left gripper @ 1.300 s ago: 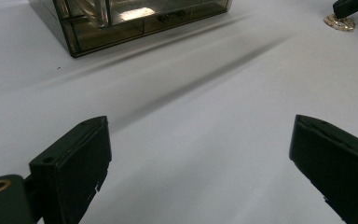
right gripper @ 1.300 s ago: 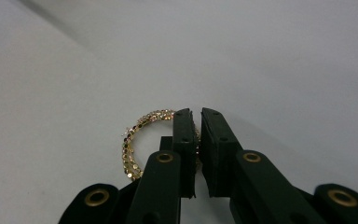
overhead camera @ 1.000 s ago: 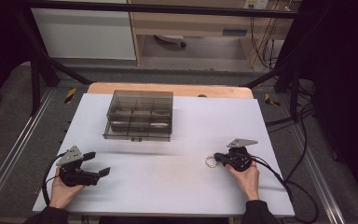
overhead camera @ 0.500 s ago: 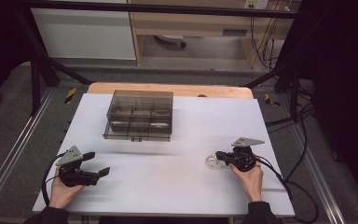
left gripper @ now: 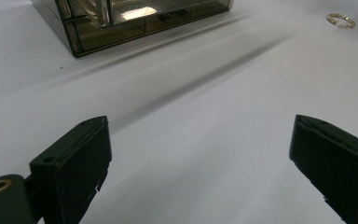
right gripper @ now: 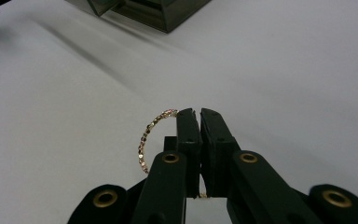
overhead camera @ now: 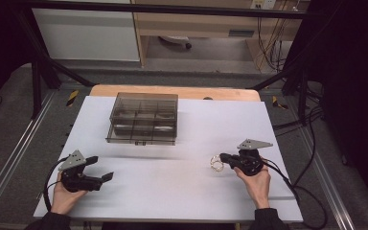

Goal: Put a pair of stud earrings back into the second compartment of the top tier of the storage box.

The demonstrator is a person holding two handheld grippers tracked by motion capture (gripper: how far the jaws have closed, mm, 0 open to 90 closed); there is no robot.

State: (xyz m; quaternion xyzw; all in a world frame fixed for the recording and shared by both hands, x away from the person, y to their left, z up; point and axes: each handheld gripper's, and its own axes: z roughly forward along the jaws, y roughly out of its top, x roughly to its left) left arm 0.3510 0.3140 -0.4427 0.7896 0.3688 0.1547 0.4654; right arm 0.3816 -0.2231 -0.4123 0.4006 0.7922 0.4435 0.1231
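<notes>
We have thin gold beaded bracelet pinched in right gripper — left gripper spread, idle. Next, likely: carry to smoky clear plastic compartment box — lid looks shut.

My right gripper now sits a little nearer the table's near edge than a second ago, drawn slightly back toward me, and the beaded ring has come with it, pinched between the closed jaws and standing upright in the right gripper view. My left gripper has also shifted slightly toward the near-left corner, jaws wide apart.
</notes>
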